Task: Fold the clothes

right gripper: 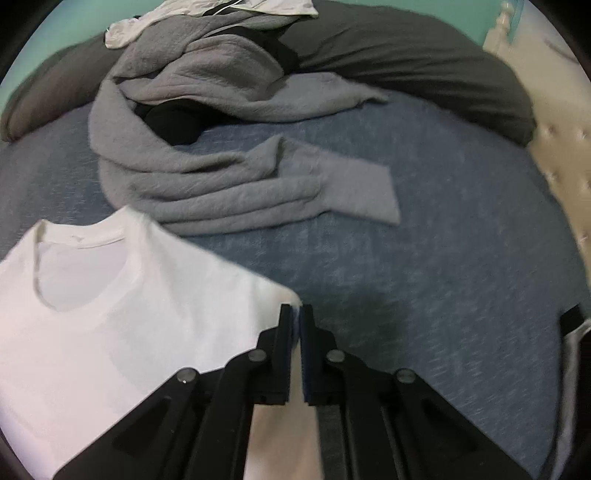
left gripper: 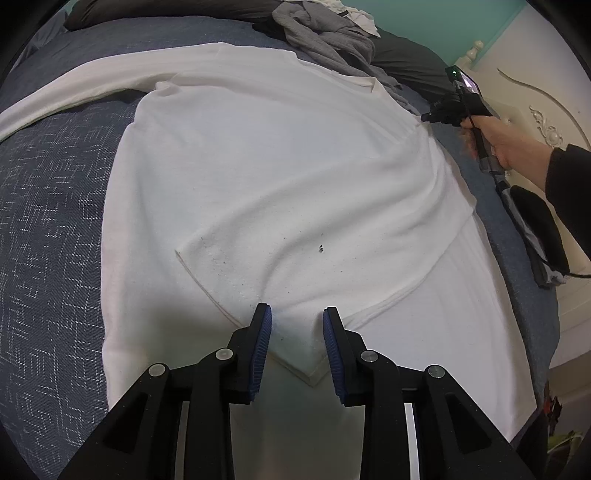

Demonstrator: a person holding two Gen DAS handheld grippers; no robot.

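White long-sleeved shirt (left gripper: 280, 177), sleeve folded across its creased front; left fingers (left gripper: 261, 332) apart, right fingers (right gripper: 284, 332) clamped on its shoulder edge.

This is a bedroom in a home: a bed (left gripper: 55, 221) with a blue woven cover, a dark pillow (right gripper: 424, 70), a cream carved headboard (left gripper: 535, 122), and teal walls (left gripper: 424, 22).

A blue woven bedspread (right gripper: 424, 266) covers the bed, spreading beneath and ahead of the fingers in both views. Beyond the fingertips, a dark grey pillow (right gripper: 424, 70) lies across the far end of the bed. To the right of the fingers stands a cream headboard (left gripper: 535, 122) with carved scrollwork, topped by a turned knob, against a green wall (left gripper: 436, 26).
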